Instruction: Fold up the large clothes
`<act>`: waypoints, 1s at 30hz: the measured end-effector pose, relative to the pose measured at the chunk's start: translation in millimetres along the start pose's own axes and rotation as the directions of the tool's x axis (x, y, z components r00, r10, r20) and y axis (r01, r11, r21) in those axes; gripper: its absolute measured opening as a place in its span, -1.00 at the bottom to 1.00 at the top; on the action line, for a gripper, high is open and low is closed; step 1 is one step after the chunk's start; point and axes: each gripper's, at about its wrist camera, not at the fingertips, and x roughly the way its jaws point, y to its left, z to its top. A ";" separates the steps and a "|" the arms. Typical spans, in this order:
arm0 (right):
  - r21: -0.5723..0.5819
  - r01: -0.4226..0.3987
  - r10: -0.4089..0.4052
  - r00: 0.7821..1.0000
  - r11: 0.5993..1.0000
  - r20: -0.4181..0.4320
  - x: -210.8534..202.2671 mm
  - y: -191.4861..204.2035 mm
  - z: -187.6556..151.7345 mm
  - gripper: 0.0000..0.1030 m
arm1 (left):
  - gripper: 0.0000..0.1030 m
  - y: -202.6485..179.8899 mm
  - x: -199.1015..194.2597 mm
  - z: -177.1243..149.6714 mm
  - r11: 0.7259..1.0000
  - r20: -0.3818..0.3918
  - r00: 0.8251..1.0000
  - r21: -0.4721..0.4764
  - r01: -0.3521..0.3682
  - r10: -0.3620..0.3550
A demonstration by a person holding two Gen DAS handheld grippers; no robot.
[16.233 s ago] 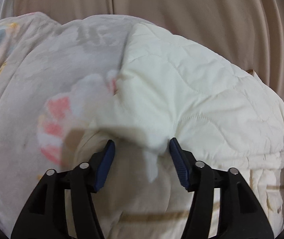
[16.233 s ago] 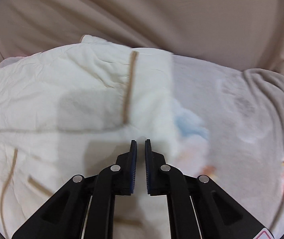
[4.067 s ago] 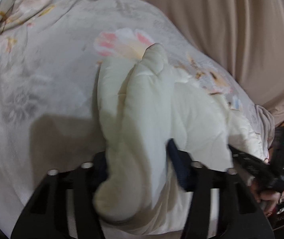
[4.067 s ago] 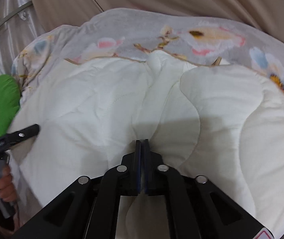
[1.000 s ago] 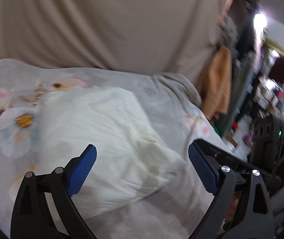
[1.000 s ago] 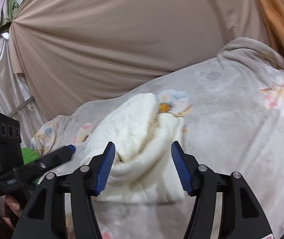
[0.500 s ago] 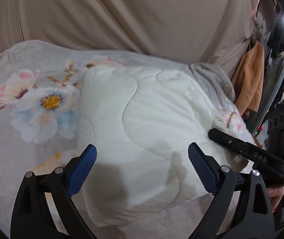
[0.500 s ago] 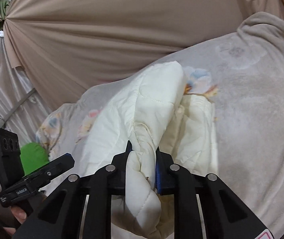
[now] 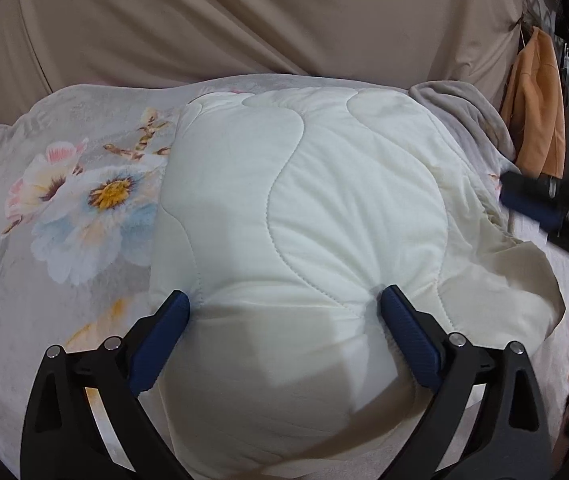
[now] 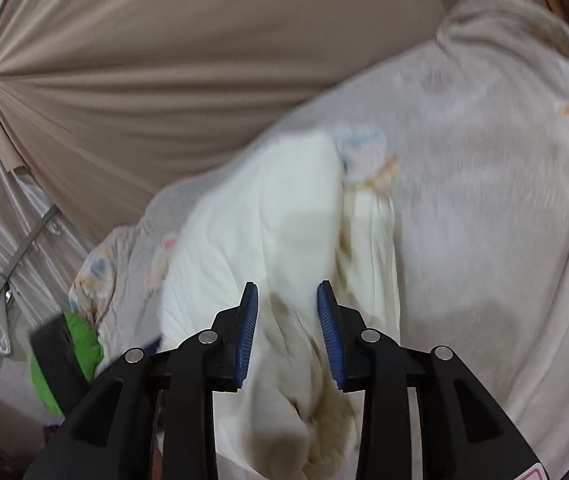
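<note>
Had left hand-held gripper (image 9: 284,316) spread wide, pressing the folded quilted garment (image 9: 304,208) flat on the bed (image 9: 44,248), right hand-held gripper (image 10: 287,328) partly open, gripping nothing.

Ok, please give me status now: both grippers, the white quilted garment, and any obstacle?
Left gripper open, astride white quilted garment. Right gripper open, garment between fingers. Garment bundled on floral blanket. No obstacle seen.

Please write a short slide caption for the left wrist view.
Open left gripper presses its fingers into a folded white quilt on a floral blanket.
</note>
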 end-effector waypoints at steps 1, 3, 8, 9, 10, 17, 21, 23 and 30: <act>-0.012 0.008 -0.008 1.000 1.000 0.009 1.3 4.8 10.4 -0.22 | 0.83 -0.7 0.0 0.1 1.000 0.001 1.000 0.001 -0.003 0.003; -0.033 0.065 -0.064 0.998 0.997 0.017 11.9 11.8 27.5 -0.21 | 0.84 -2.4 0.0 0.6 1.000 0.001 1.000 -0.001 -0.008 0.008; 0.015 0.175 -0.174 0.982 0.984 -0.070 62.5 6.8 49.6 -0.23 | 0.84 -2.8 -1.3 2.9 1.000 -0.003 1.000 -0.010 -0.006 0.006; 0.006 0.200 -0.199 0.978 0.980 -0.067 68.9 8.1 50.1 -0.48 | 0.84 -2.4 -1.6 3.7 1.000 -0.003 1.000 -0.013 -0.002 0.002; -0.018 0.224 -0.225 0.973 0.974 -0.049 73.1 10.0 49.0 -0.77 | 0.84 -2.4 -1.8 4.2 1.000 -0.002 1.000 -0.014 0.000 0.000; -0.013 0.382 -0.383 0.924 0.924 -0.024 99.9 -34.7 33.4 -1.00 | 0.91 -11.3 1.1 4.2 1.000 0.017 1.000 0.020 0.011 -0.011; 0.072 0.304 -0.298 0.951 0.950 -0.077 111.0 -66.6 22.7 -1.00 | 0.91 -19.8 4.8 0.5 0.998 0.030 0.999 0.049 -0.035 0.033; 0.075 0.294 -0.289 0.955 0.953 -0.069 106.2 -66.3 25.7 -1.00 | 0.91 -17.6 5.8 1.5 0.999 0.022 0.999 0.039 -0.035 0.034; -0.077 0.271 -0.266 0.961 0.959 0.073 36.1 1.4 33.2 -0.91 | 0.91 -11.0 4.9 4.4 1.000 0.004 1.000 0.010 -0.024 0.024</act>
